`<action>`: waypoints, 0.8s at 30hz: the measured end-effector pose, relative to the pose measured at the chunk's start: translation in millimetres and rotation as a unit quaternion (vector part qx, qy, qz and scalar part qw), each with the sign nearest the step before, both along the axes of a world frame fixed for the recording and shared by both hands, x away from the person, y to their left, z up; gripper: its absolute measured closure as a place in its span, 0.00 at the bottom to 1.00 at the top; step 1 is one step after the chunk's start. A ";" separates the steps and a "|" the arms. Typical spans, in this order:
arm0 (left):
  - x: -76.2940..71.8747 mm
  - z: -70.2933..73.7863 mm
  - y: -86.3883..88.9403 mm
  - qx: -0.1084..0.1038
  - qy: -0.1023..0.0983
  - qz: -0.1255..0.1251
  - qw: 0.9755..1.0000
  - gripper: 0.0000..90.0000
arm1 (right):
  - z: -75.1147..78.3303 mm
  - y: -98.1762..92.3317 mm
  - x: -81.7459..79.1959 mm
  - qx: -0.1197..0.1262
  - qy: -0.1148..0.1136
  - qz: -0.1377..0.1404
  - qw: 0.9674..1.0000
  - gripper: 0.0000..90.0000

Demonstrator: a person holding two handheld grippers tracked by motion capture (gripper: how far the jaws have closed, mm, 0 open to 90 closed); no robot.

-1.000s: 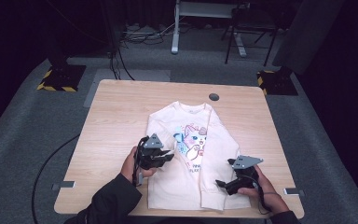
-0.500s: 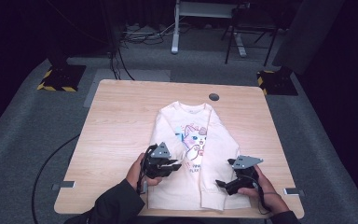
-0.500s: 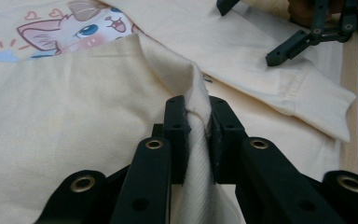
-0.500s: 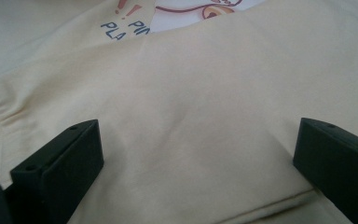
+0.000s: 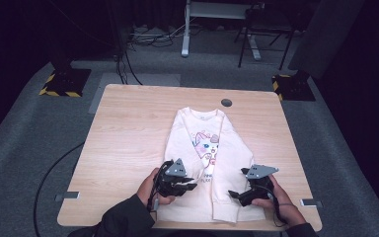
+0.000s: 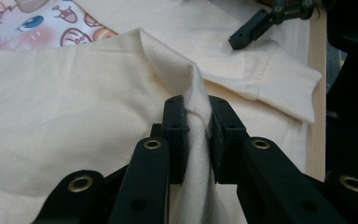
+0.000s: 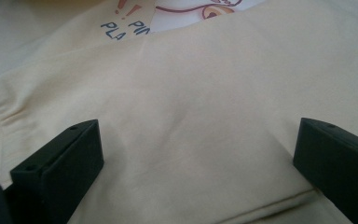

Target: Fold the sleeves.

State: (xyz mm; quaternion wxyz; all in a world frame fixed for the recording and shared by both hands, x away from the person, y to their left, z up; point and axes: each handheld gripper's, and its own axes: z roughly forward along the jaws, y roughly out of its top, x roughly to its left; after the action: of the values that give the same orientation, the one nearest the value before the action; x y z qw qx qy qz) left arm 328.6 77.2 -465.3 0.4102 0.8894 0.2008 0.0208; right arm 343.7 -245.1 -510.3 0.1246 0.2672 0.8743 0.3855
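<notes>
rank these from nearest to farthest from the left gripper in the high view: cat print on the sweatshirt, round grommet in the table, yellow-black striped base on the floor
From the left gripper:
1. cat print, just beyond it on the sweatshirt's chest.
2. round grommet, past the collar near the table's far edge.
3. yellow-black striped base, on the floor off the far left corner.

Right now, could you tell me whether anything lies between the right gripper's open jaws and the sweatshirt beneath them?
Nothing visible does. The right gripper stands open directly over bare cream cloth of the sweatshirt, near its hem. The left gripper is shut on a pinched fold of the same sweatshirt, off to the side.
</notes>
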 end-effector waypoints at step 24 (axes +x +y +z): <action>-10.8 -23.3 -18.5 0.046 0.026 -0.041 0.998 0.74 | 0.0 0.0 0.0 0.000 0.000 0.000 1.000 0.01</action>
State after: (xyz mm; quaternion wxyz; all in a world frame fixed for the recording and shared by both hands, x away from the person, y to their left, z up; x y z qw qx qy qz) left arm 317.7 58.7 -488.6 0.3638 0.9151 0.1737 -0.0103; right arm 343.7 -245.1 -510.3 0.1244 0.2673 0.8742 0.3857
